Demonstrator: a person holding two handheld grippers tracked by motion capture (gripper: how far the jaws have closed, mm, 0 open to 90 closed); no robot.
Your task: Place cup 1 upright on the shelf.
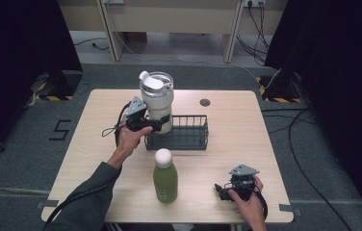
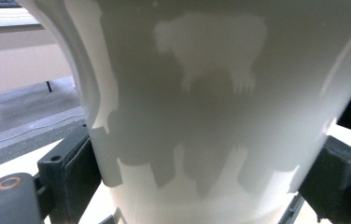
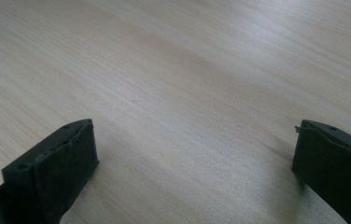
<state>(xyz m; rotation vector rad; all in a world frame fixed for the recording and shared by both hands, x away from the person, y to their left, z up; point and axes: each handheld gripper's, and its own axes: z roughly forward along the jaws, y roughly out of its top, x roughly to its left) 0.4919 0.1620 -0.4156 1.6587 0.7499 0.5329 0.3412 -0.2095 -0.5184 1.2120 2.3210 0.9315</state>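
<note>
A pale wood table (image 1: 97, 144) is standing on grey carpet between dark curtains. The left gripper (image 1: 146, 123) is clamping a white tumbler (image 1: 157, 98) at the wire basket's (image 1: 188, 137) left end; its own view is showing a faint bear print. The right gripper (image 1: 222, 190) is resting with jaws apart, right of a green bottle (image 1: 165, 180).

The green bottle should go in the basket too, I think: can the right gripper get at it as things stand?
Probably yes. The right gripper rests open on the table beside the green bottle, with bare wood between them.
</note>
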